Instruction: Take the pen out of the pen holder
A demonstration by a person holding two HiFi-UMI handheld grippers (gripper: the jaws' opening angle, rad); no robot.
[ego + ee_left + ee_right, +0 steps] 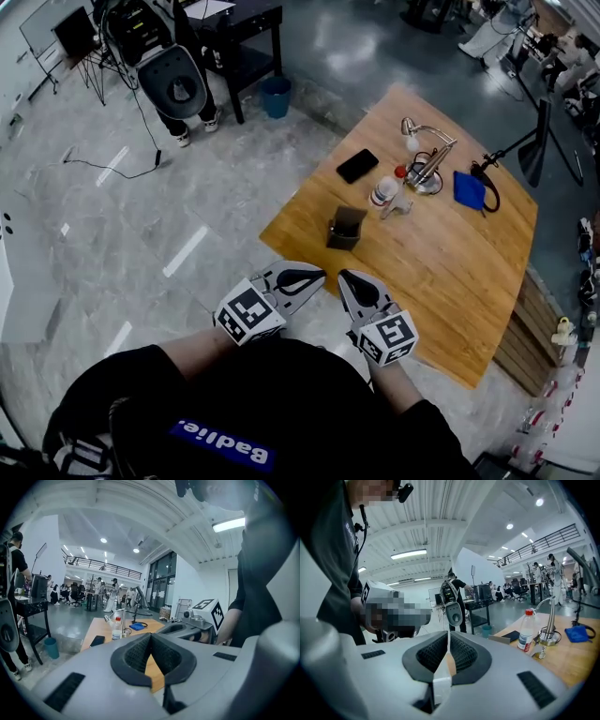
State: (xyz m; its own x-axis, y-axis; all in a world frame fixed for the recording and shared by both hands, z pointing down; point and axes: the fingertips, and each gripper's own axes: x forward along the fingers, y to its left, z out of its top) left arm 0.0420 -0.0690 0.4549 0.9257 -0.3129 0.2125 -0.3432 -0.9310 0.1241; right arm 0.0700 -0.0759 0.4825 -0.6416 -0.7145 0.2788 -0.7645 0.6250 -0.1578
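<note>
The left gripper [312, 277] and right gripper [347, 279] hovered shut and empty at the table's [441, 272] near edge, with the holder [345, 228] standing just beyond them on the wood. Any pen inside was too small to make out; likely light, stiff and slick, it would best be pinched by its upper shaft.

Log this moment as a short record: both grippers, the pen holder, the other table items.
left gripper: shut, empty, at the table's near edge
right gripper: shut, empty, beside the left
pen holder: upright on wooden table, untouched; pen not discernible
other items: phone, water bottle, desk lamp, blue pouch
</note>
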